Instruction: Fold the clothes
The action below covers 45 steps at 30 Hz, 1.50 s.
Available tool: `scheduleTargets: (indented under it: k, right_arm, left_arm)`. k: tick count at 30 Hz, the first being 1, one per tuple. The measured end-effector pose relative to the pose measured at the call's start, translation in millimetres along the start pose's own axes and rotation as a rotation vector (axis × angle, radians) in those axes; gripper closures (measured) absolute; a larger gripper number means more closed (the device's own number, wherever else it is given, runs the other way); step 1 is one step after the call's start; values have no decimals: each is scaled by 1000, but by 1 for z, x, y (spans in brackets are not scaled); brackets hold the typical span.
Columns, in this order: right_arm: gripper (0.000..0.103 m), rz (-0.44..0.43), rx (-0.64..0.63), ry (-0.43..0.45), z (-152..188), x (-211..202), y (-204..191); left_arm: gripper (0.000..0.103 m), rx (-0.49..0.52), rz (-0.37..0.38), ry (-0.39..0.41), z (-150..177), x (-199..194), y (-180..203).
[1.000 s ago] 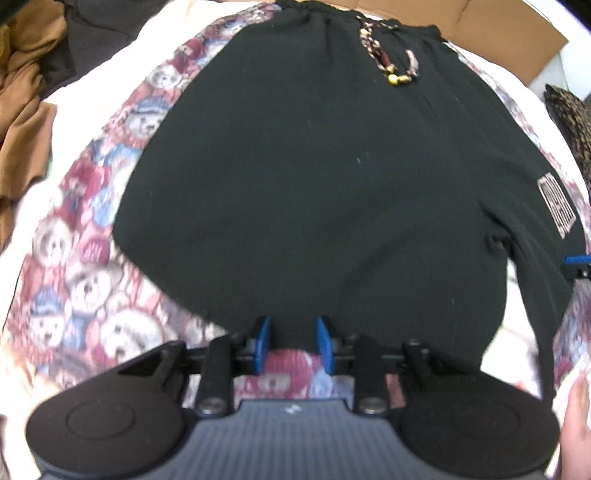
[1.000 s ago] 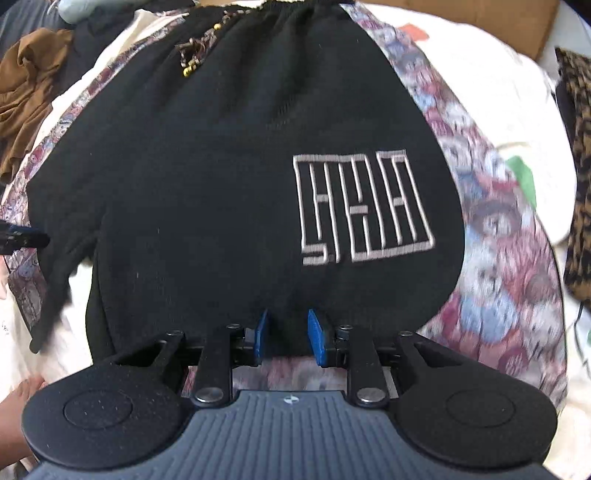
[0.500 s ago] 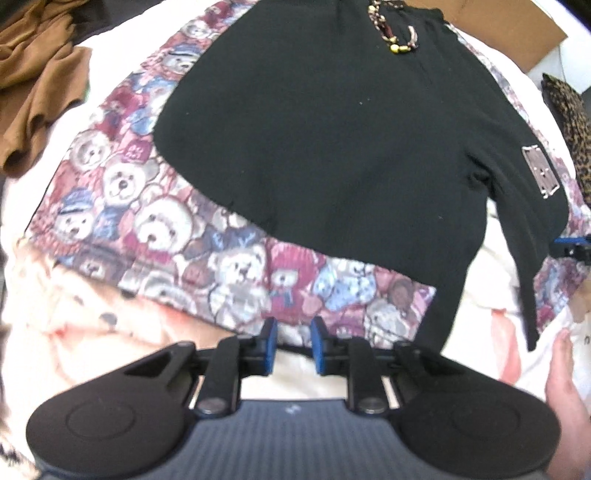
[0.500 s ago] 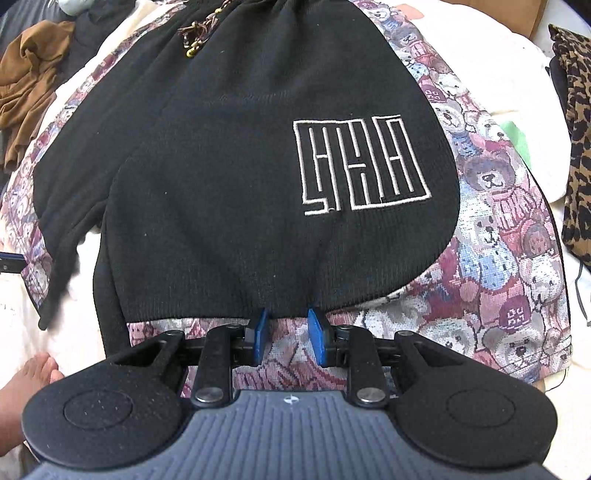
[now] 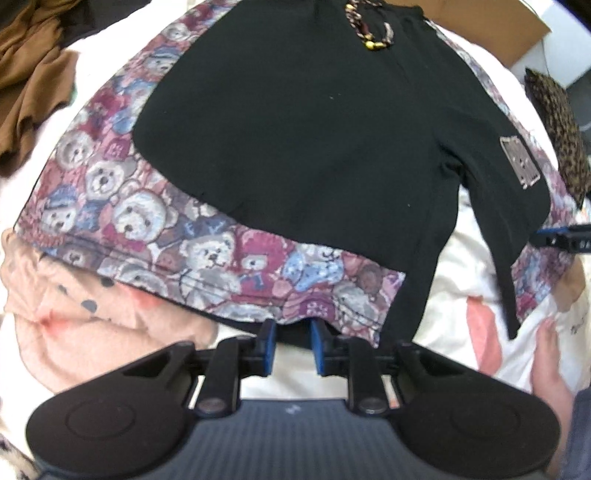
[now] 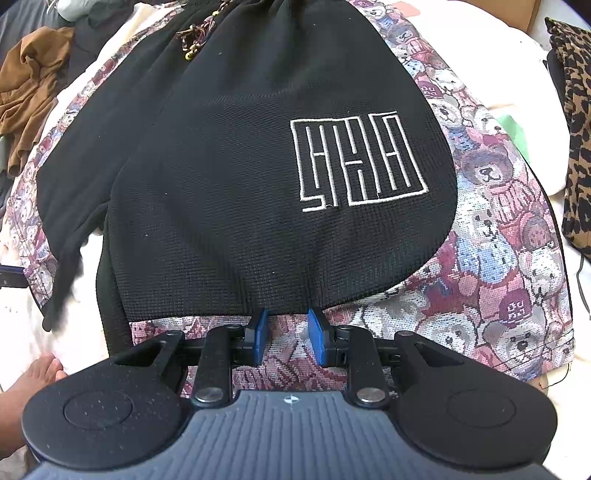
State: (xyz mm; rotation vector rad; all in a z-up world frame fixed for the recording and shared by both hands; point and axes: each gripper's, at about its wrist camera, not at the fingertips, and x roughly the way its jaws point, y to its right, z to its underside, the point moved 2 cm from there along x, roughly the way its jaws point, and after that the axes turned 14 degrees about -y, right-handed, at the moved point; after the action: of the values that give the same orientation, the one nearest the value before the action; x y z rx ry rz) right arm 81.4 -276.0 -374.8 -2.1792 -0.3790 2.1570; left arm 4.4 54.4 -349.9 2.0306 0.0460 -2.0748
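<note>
Black shorts (image 5: pixel 295 140) with teddy-bear print side and hem panels (image 5: pixel 207 254) lie flat on the bed, waistband and beaded drawstring (image 5: pixel 369 33) at the far end. My left gripper (image 5: pixel 289 343) is open, its blue pads at the hem edge of the left leg. In the right wrist view the right leg (image 6: pixel 258 192) shows a white embroidered logo (image 6: pixel 360 160). My right gripper (image 6: pixel 285 336) is open over that leg's bear-print hem band (image 6: pixel 461 314).
White bedding with pink patches (image 5: pixel 92 325) lies under the shorts. Brown clothing (image 5: pixel 29 74) is piled at the far left, leopard-print fabric (image 6: pixel 576 129) at the right, cardboard (image 5: pixel 491 22) at the far right. A bare hand (image 5: pixel 550 362) rests near the crotch gap.
Both grippers have drawn back toward the hems, so the bear-print hem bands now show in front of them. The left gripper has retreated further than the right.
</note>
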Motion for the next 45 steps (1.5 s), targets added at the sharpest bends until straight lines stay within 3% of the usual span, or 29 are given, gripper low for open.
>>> scheduleTargets:
  k: [7,13,17,19,24,30,33,34,35,38,45]
  right_arm:
    - [72,-5,3,1,1,0,1]
    - [72,-8,7,0,-1,-1,1]
    - [72,-11,10,2,-1,-1,1]
    - [72,-12,12,2,-2,-1,2]
    - [72,-13,11,1,-1,-4,3]
    - [72,-16,12,4,0,-4,4]
    - [72,-17,15,4,0,-4,4]
    - [72,-18,15,4,1,-4,5]
    - [72,-18,14,4,1,-4,5]
    - [72,-21,11,3,2,-5,7]
    - [72,-13,-3,-1,2,-7,5]
  left_arm:
    - [64,158,-100,40,-3,-2,23]
    - [63,204,-123,39,-5,-5,26]
    - [63,159,-77,38,-3,-13,16]
    - [63,99,-3,23,-4,-15,10]
    - [64,-11,97,-12,-1,-11,3]
    - [60,-122,230,1,-5,-7,-3]
    - [64,-214,257,0,-11,3,-11]
    - [71,-242,264,-4,-12,7,-13]
    - [84,-279,283,-7,-13,11,-16]
    - [102,-369,337,-12,-10,17,-24]
    - [103,-395,338,-35,5,25,-21]
